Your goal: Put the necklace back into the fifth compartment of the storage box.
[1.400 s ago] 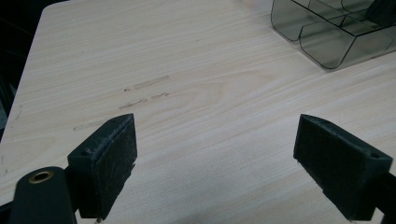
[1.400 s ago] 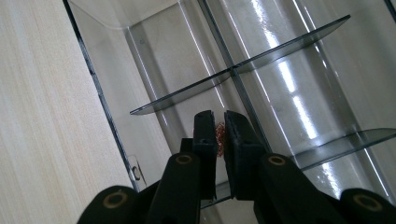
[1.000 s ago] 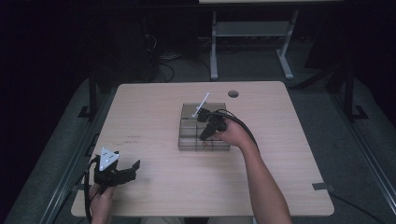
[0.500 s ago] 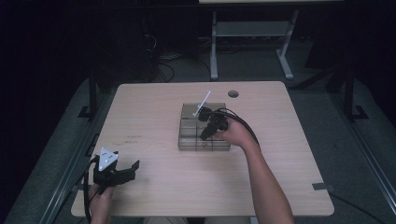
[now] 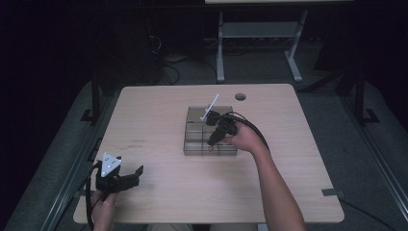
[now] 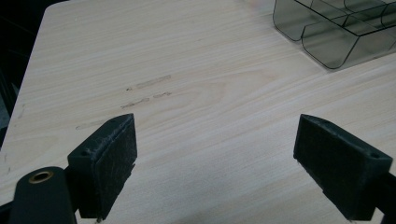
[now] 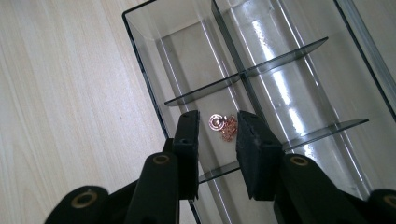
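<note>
Right gripper (image 7: 215, 135), jaws a narrow gap apart, holds nothing over a copper chain (image 7: 223, 126) (mid-frame) in the tray (image 7: 140, 28). Left gripper (image 6: 215, 163) gapes wide, empty, at lower frame.

Wide bare tabletop (image 5: 159, 120) is being left open along the left half and the near edge, so passage there is being blocked by nothing. The middle is being occupied by the smoky divided tray (image 5: 192, 139), whose walls and thin partitions (image 7: 205, 88) are closing each compartment into a narrow slot. One slot is being entered by the right gripper (image 7: 215, 133), its jaws being hemmed in by a side wall and by the partitions before and behind a small copper trinket (image 7: 223, 126). The near-left corner is being taken up by the left gripper (image 5: 126, 177), its jaws being held wide over bare wood (image 6: 210, 140).
</note>
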Demonstrator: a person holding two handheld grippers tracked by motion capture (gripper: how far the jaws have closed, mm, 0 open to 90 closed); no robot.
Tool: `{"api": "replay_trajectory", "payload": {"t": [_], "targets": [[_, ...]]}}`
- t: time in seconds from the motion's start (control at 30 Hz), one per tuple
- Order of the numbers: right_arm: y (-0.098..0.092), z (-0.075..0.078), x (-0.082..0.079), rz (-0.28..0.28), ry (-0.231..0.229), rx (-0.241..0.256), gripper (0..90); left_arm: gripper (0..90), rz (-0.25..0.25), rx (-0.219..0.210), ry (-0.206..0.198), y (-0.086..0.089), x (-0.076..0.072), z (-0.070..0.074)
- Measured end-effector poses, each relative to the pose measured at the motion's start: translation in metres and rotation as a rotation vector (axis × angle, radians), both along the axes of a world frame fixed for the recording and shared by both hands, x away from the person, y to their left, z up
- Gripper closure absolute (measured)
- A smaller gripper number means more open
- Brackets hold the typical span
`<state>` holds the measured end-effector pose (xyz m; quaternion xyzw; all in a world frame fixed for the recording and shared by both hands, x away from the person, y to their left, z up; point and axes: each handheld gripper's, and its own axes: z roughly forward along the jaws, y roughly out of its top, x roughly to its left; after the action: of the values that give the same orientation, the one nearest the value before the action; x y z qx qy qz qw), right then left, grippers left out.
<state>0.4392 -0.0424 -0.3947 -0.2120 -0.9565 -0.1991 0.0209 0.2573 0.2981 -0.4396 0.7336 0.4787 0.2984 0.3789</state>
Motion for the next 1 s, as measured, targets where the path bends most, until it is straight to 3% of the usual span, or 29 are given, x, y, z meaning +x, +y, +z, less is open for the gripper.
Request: {"api": "replay_trajectory", "payload": {"t": [1.0], "targets": [[-0.023,0.014,-0.016,-0.016,-0.034,0.046,58.2,13.0,-0.003,-0.004,-0.002,-0.002,-0.001,0.0]]}}
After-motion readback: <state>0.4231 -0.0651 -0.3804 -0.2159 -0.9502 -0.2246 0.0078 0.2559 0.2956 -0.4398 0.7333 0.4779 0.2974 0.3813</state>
